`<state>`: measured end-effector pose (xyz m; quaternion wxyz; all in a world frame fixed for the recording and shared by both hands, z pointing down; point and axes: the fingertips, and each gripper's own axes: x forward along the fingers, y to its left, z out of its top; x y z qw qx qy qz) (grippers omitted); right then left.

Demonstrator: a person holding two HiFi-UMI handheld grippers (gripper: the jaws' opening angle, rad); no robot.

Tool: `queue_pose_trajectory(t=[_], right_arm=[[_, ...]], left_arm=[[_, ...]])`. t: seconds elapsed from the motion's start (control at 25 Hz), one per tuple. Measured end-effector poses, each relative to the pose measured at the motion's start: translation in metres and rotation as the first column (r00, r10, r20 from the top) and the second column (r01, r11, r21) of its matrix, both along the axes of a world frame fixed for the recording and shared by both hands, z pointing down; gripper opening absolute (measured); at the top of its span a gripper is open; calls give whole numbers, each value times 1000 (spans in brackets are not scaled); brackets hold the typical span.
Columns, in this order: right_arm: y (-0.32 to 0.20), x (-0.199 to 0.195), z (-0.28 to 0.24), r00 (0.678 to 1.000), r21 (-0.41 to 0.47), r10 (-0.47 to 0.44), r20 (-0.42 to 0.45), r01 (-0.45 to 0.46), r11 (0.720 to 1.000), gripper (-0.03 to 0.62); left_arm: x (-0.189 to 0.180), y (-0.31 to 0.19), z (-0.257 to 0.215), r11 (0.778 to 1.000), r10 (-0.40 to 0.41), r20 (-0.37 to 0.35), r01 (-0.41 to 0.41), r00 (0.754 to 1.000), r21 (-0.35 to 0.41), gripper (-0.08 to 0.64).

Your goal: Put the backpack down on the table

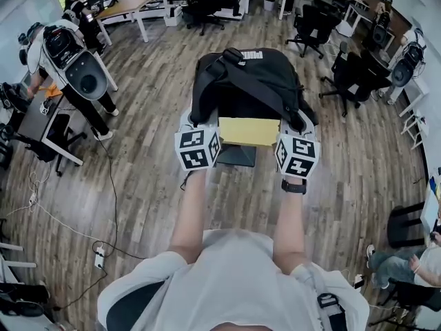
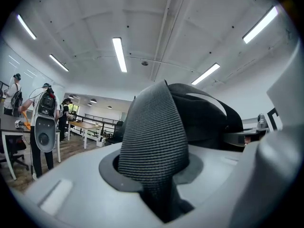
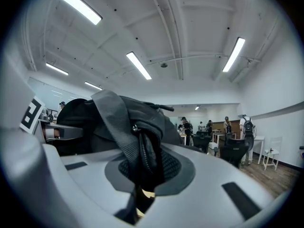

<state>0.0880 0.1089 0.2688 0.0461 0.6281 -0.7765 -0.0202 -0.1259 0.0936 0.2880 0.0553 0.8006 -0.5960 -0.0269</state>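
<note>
A black backpack (image 1: 248, 81) hangs in the air in front of me, carried between both grippers over the wooden floor. My left gripper (image 1: 191, 121) is shut on a wide grey woven strap (image 2: 152, 137) that fills the gap between its jaws. On the other side, my right gripper (image 1: 298, 124) is shut on a fold of the bag's zipped edge and webbing (image 3: 140, 141). Both grippers point level. Just below the bag's near edge shows a yellow flat surface (image 1: 249, 131), partly hidden by the bag. A dark grey panel (image 1: 238, 156) lies under it.
Black office chairs (image 1: 313, 26) stand at the far right and another (image 1: 207, 2) at the back. A person wearing a grey pack (image 1: 69, 61) stands at the left beside a white desk (image 1: 38, 119). Cables and a power strip (image 1: 100, 257) lie on the floor at the left.
</note>
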Motion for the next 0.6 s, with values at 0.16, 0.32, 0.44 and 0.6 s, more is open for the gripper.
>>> queue_pose_trajectory(t=[0.16,0.32,0.44,0.6], right_arm=[[3,3,5,1000,-8,-15,6,15,1000,38],[8,18,12,999,-16,-32,13,32,999,38],[12,32,16,999,-19,-39,16,40,999,38],[15,57,18,999,-19,-41,23,42,999,38]], left_arm=[[3,6,3,1000,-19,10,19,1000,-5,127],[17,13,7,999,-37,21,37,999,-10,129],[31,18,10,999,-42,25,43,999,-12,130],[55,21,10,999,-45,32,45,998,-12,130]])
